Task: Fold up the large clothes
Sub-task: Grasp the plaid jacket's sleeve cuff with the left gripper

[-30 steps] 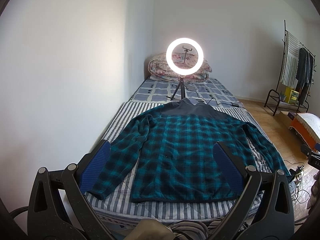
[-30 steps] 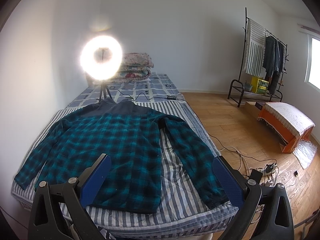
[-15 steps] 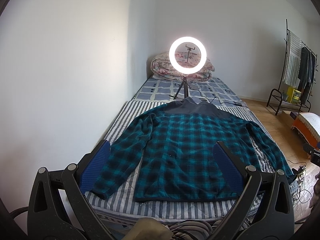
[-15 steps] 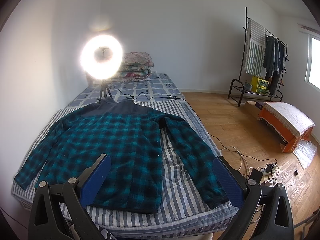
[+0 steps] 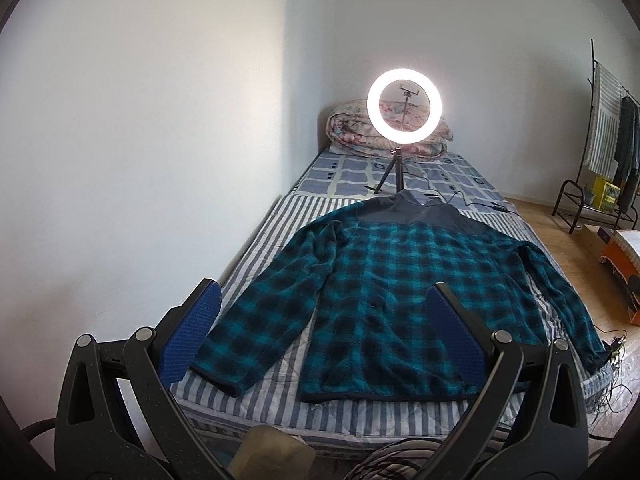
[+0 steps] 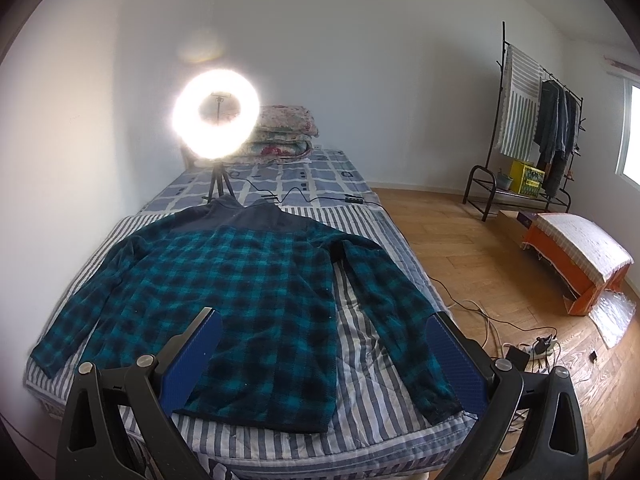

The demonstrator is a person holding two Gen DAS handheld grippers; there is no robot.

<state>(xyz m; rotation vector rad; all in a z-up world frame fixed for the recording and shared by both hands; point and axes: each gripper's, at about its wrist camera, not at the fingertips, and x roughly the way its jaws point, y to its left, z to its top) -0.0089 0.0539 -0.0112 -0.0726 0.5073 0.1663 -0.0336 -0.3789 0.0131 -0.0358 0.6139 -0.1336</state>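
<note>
Lying flat: teal plaid jacket, sleeves spread | both grippers' fingers wide apart, empty

a teal-and-black plaid fleece jacket lies flat, sleeves spread, on a striped mattress. the right gripper, blue-padded jaws wide apart, hovers at 6 o'clock. a glowing ring light stands at 11 o'clock.

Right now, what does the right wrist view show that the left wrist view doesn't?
Only the right wrist view shows the window and the power strip on the floor. Only the left wrist view shows the tan object beneath its open tool. Both show the plaid jacket flat on the bed, the ring light, and the clothes rack.
</note>
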